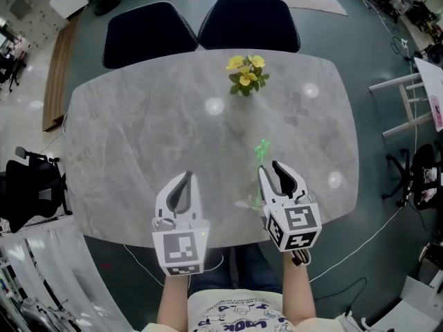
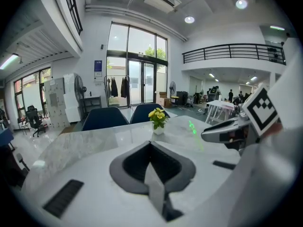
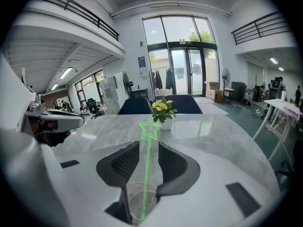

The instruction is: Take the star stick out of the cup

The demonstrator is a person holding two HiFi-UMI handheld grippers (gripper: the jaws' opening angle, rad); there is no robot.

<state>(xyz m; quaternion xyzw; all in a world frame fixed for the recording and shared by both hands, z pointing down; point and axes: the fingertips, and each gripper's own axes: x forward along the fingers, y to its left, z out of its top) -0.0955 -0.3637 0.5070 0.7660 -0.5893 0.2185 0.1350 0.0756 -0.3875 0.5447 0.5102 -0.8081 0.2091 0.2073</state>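
Observation:
A thin green star stick (image 3: 150, 128) stands in a clear plastic cup (image 3: 139, 200) near the front of the grey marble table (image 1: 138, 130). My right gripper (image 3: 148, 148) straddles the stick's shaft just above the cup. A gap shows on each side of the shaft, so the jaws are open. In the head view the star (image 1: 261, 149) pokes out past the right gripper (image 1: 270, 168), and the cup (image 1: 250, 200) sits to its left. My left gripper (image 1: 185, 177) hovers over the table's front edge, shut and empty. In its own view the left gripper (image 2: 151, 145) has the pads together.
A small pot of yellow flowers (image 1: 246, 75) stands at the table's far side. Two dark chairs (image 1: 149, 30) (image 1: 250, 23) are tucked in behind it. A white rack (image 1: 408, 109) stands to the right, and cables run across the floor by the front edge.

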